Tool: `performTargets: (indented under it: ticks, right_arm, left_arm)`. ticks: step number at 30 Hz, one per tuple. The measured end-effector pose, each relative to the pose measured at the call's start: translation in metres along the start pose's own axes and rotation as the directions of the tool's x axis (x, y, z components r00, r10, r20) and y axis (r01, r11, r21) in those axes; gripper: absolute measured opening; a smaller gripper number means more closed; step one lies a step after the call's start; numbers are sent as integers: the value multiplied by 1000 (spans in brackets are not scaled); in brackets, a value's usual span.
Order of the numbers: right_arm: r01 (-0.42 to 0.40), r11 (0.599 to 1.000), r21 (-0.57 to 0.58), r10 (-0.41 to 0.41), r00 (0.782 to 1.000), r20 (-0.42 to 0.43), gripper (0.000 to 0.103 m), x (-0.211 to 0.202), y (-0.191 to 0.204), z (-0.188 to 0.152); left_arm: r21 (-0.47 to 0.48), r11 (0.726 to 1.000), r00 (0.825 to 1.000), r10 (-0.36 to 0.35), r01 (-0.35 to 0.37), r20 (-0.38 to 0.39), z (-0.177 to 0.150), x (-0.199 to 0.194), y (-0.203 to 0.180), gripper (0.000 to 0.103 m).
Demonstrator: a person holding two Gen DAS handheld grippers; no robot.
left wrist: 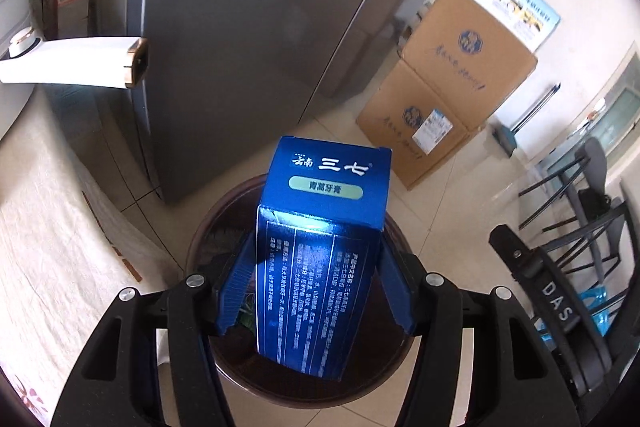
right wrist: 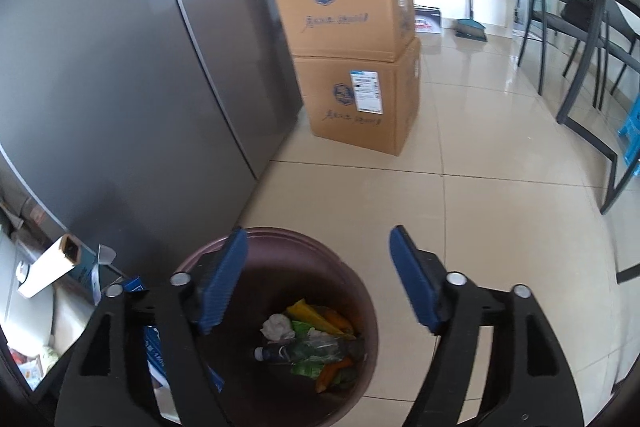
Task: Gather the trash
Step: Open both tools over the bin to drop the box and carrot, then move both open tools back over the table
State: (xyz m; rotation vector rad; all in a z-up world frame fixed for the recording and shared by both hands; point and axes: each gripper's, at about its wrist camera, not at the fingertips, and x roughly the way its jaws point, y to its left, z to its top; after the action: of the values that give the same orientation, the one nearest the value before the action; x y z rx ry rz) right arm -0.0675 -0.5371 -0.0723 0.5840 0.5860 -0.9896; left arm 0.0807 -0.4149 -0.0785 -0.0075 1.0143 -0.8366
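Your left gripper (left wrist: 316, 291) is clamped on the blue toothpaste box (left wrist: 320, 259), both blue pads pressed against its sides. You hold the box upright, directly above the dark brown trash bin (left wrist: 224, 227), clear of the rim. Your right gripper (right wrist: 316, 279) hangs over the same bin (right wrist: 360, 291) with its jaws spread wide and nothing between them. Inside the bin lie a plastic bottle (right wrist: 304, 351), a crumpled white paper (right wrist: 278, 329) and green and orange wrappers (right wrist: 320, 323). The bin stands on the tiled floor (right wrist: 480, 211) near the grey refrigerator (right wrist: 120, 87); the blue shape left of your right gripper is possibly the same box, too hidden to confirm.
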Motion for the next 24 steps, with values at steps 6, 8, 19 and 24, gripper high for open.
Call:
performTargets:
  ticks: [6, 8, 19, 24]
  right_arm:
    - [35, 999, 6, -35, 999, -7, 81, 2, -4, 1]
    - [54, 999, -5, -54, 999, 0, 82, 1, -2, 0]
    - [102, 990, -102, -101, 995, 11, 96, -2, 23, -12]
    - [115, 981, -159, -115, 993, 10, 96, -3, 39, -18]
  left_arm:
    - [16, 1000, 1000, 25, -25, 4, -3, -1, -1, 65]
    - [11, 999, 999, 35, -36, 7, -3, -3, 1, 65]
    - [3, 990, 988, 144, -144, 48, -5, -17, 23, 70]
    - [-37, 983, 982, 180, -178, 49, -8, -21, 44, 75]
